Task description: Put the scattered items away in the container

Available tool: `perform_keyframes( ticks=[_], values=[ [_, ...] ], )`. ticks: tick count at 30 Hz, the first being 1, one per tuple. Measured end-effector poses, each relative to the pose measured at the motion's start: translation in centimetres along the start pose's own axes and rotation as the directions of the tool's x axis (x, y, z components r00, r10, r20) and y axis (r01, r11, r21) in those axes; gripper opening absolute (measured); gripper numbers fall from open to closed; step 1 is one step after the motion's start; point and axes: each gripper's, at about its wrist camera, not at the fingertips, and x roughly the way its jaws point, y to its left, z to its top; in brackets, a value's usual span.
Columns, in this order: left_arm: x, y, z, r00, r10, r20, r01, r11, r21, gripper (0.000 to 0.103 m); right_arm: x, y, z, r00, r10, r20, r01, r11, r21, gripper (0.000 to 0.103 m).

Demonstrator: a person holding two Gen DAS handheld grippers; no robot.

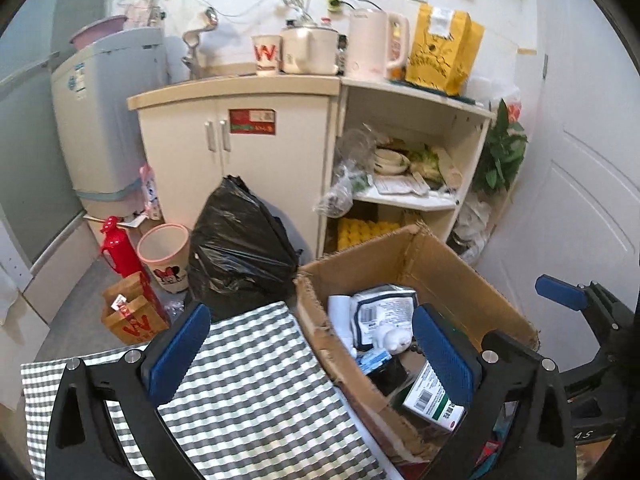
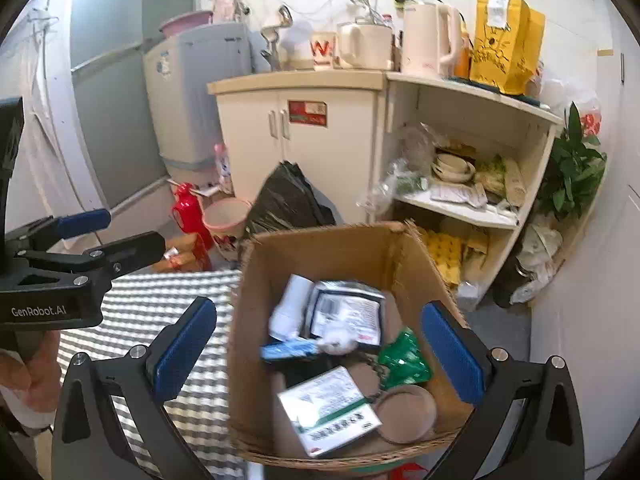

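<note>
Here the box [image 2: 320, 248] sits between the right tool [image 2: 320, 356] fingers

Left wrist view: cardboard box [image 1: 448, 264] near corner cut off at bottom edge, contents partly behind the left gripper's [image 1: 312, 344] right finger. Right gripper [image 1: 576, 300] at right edge, only one blue pad + frame seen, jaw state unclear. Right wrist view: box items motion-blurred, print on white packet [image 2: 332, 412] unreadable; hand [image 2: 28, 376] at lower left cropped by frame.
</note>
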Motion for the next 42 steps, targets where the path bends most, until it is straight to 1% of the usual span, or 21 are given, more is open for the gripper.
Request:
perform_keyframes(
  ticks=[3, 7, 14, 18, 25, 30, 36, 42],
  values=[
    [-1.4, 1.5, -0.2, 0.999, 0.030, 0.022, -0.029, 0.999, -0.021, 0.103, -0.7, 1.2, 0.4, 0.999, 0.007, 0.034, -0.006, 1.000, -0.008, 0.103],
    [-3.2, 3.4, -0.7, 0.997, 0.060, 0.045, -0.058, 0.997, -0.045, 0.103, -1.3, 2.8, 0.7, 0.996, 0.044, 0.071, -0.044, 0.999, -0.004, 0.103],
    [-5.9, 7.7, -1.7, 0.989, 0.133, 0.067, -0.124, 0.984, -0.126, 0.103, -1.5, 7.0, 1.0, 0.991, 0.109, 0.083, -0.107, 0.994, -0.029, 0.103],
    [-7.5, 9.8, -2.7, 0.978, 0.192, 0.078, -0.179, 0.973, -0.145, 0.103, -1.2, 9.5, 0.9, 0.986, 0.150, 0.078, -0.147, 0.988, -0.043, 0.103],
    [-9.5, 13.4, -4.5, 0.966, 0.249, 0.065, -0.234, 0.955, -0.181, 0.103, -0.7, 14.1, 0.4, 0.977, 0.206, 0.064, -0.200, 0.976, -0.085, 0.103],
    [-10.8, 15.5, -5.9, 0.952, 0.303, 0.054, -0.288, 0.940, -0.183, 0.103, -0.3, 17.0, 0.0, 0.970, 0.238, 0.050, -0.232, 0.967, -0.105, 0.103],
    [-12.4, 18.1, -7.7, 0.941, 0.336, 0.040, -0.319, 0.921, -0.225, 0.103, 0.6, 20.0, -0.7, 0.965, 0.262, 0.028, -0.256, 0.957, -0.136, 0.103],
    [-12.9, 20.3, -9.5, 0.933, 0.361, 0.010, -0.347, 0.903, -0.255, 0.103, 1.3, 21.6, -1.6, 0.962, 0.272, 0.001, -0.269, 0.951, -0.150, 0.103]
  ],
)
